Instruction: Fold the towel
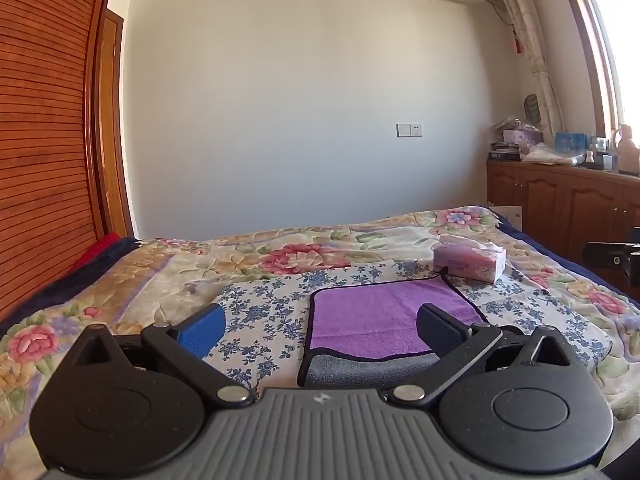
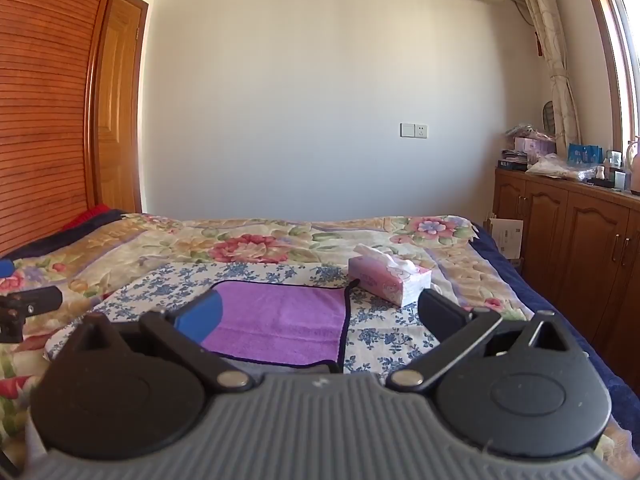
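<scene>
Nearest the lens in each wrist view is the grey ribbed gripper body with its two black round hubs and linkage arms. The left gripper [image 1: 320, 330] has its jaws spread wide and empty, one fingertip pad blue [image 1: 202, 330], the other dark; the right gripper [image 2: 320, 316] is likewise spread wide and grips nothing.

The towel [image 1: 380, 316] is purple with a dark bound edge and lies flat on a blue-flowered white cloth [image 1: 264, 312], just ahead of both grippers. Along its near edge a grey layer [image 1: 368, 372] shows beneath the purple one, so the towel is already doubled over. In the left view the towel sits between the fingers, toward the dark one; in the right view the towel [image 2: 280, 320] sits toward the blue finger. A dark hanging loop projects from the far right corner.

Just beyond that corner stands a pink tissue box [image 1: 470, 260] with a white tissue drawn up. The flowered cloth rests on a large floral bedspread [image 1: 280, 256] covering the bed. At the room's edges are a slatted wooden wardrobe door [image 1: 40, 140] on the left, a plain white wall with a switch plate [image 1: 409, 130], and low wooden cabinets [image 2: 568, 236] under the window, their top crowded with small items.
</scene>
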